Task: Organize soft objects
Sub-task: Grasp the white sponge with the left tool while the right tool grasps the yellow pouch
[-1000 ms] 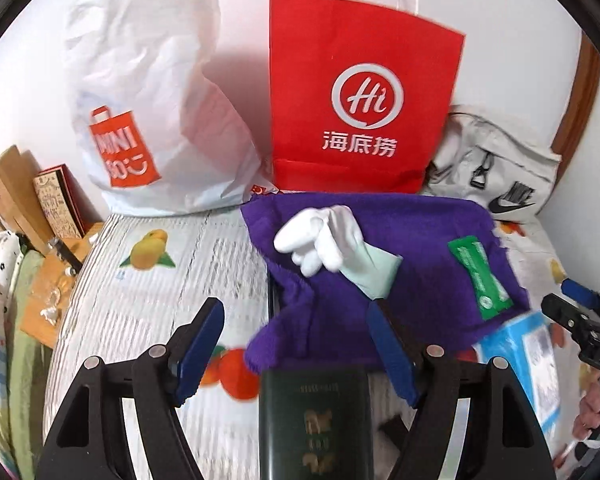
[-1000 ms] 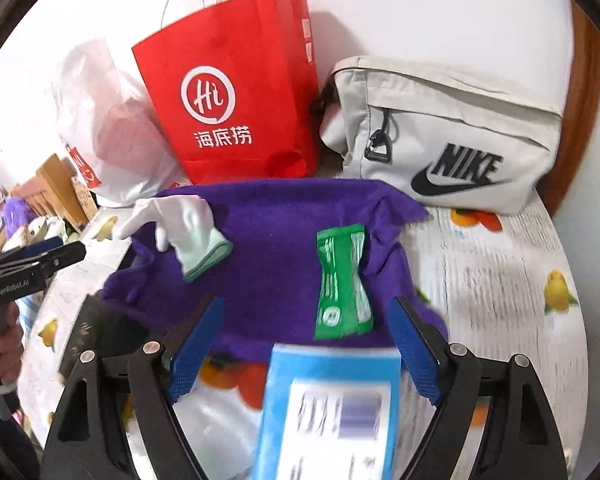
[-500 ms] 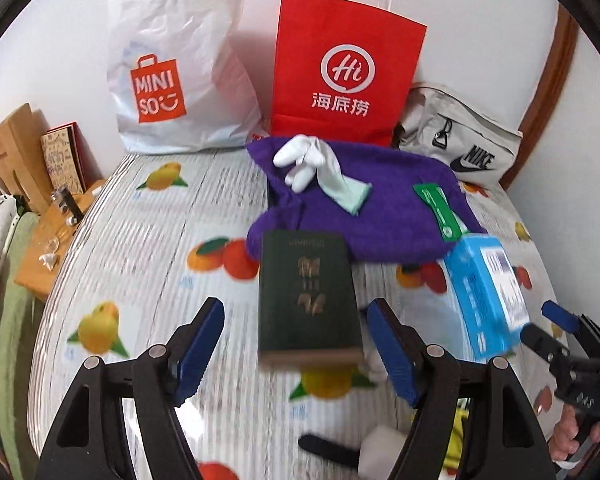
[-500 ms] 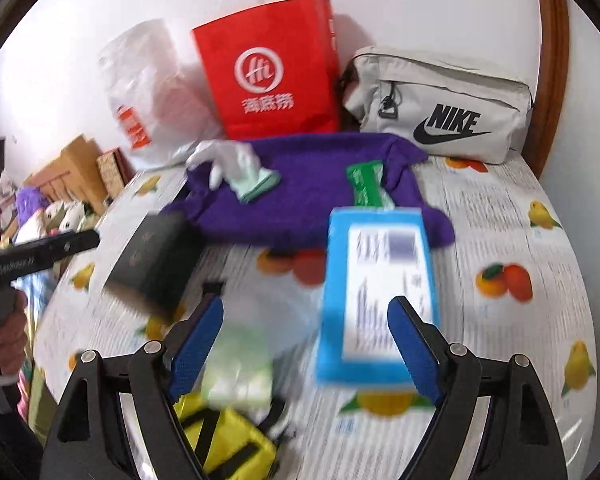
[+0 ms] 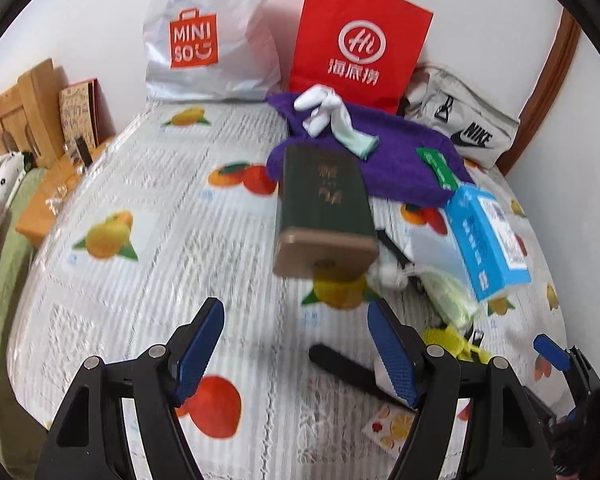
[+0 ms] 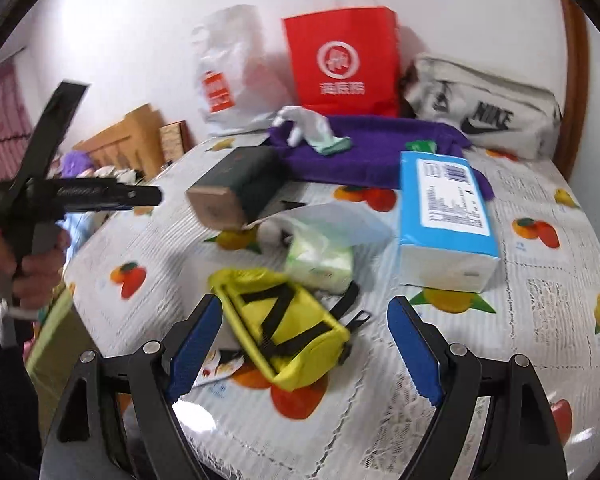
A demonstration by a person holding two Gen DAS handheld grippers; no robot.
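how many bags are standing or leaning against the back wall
3: white Miniso plastic bag on the left, red paper bag in the middle, grey Nike pouch on the right. Others may be hidden.

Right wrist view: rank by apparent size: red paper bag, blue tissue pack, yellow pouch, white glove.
1. red paper bag
2. blue tissue pack, close to the bag; it sits nearer the camera, so unsure
3. yellow pouch, also enlarged by nearness
4. white glove, clearly smallest

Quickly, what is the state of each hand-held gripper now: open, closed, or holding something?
Left hand-held gripper: open, holding nothing.
Right hand-held gripper: open, holding nothing.
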